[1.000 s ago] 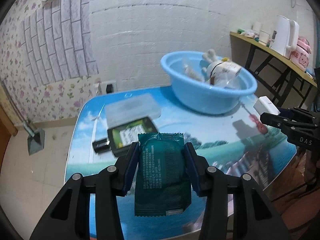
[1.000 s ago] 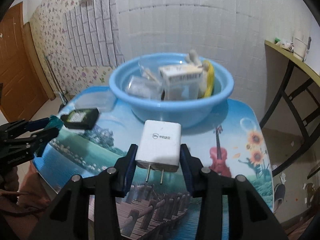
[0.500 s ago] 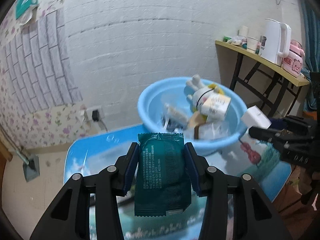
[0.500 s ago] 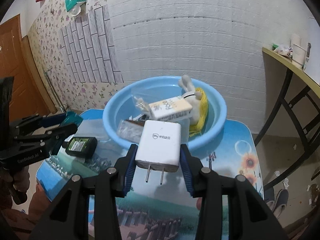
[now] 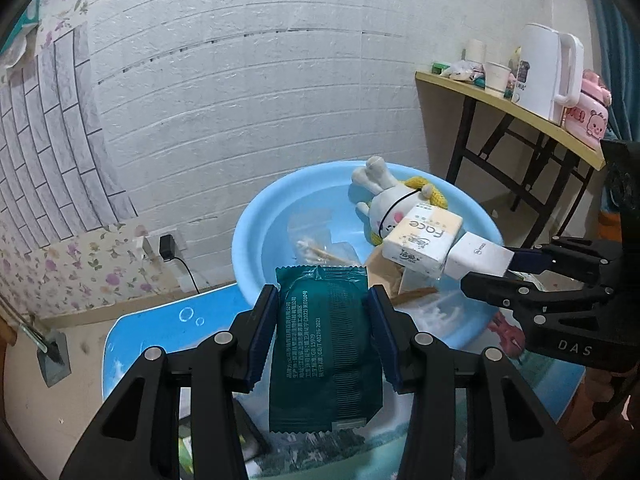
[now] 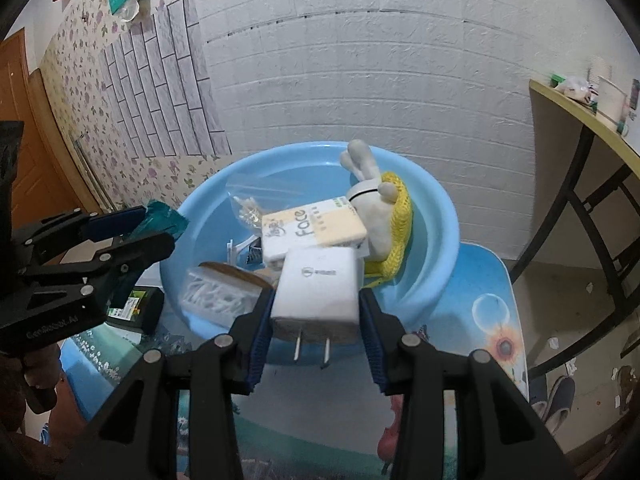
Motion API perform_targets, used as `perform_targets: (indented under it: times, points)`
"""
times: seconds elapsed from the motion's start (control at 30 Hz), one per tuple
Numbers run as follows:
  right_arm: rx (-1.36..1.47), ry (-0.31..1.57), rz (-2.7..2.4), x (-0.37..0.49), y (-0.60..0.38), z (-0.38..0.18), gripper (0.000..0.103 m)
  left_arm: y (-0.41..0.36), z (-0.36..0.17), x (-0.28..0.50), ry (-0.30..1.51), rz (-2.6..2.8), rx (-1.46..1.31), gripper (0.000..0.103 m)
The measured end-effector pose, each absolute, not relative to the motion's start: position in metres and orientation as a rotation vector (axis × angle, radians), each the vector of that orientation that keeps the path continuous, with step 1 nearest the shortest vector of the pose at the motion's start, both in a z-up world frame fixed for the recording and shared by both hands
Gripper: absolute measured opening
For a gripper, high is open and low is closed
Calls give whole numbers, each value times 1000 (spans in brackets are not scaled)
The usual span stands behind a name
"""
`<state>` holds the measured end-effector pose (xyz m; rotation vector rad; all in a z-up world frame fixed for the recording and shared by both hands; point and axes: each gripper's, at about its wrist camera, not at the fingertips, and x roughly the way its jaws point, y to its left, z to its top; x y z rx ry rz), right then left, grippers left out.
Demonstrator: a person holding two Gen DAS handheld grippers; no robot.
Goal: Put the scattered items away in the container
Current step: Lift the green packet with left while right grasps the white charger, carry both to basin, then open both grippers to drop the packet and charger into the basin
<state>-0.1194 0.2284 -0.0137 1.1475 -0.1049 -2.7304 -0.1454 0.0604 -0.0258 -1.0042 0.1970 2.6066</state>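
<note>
The blue basin sits on the picture-print table by the white brick wall. Inside: a tissue pack marked "Face", a plush rabbit w/ yellow knit, a clear bag of cotton swabs and another clear bag at the back. The left gripper is clamped on a teal packet w/ small printed text incl. "GB 15979", held at the basin's near rim. The right gripper grips a white charger, 2 prongs pointing toward the camera, logo too small to read, over the basin. Its body reads "DAS" in the left view. A dark green pack lies on the table left of the basin.
</note>
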Motion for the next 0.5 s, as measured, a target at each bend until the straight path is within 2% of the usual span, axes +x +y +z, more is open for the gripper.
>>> perform_targets:
  times: [0.5]
  points:
    - [1176, -81, -2700, -144, 223, -26, 39, 70, -44, -173, 177, 2591, -1034, 46]
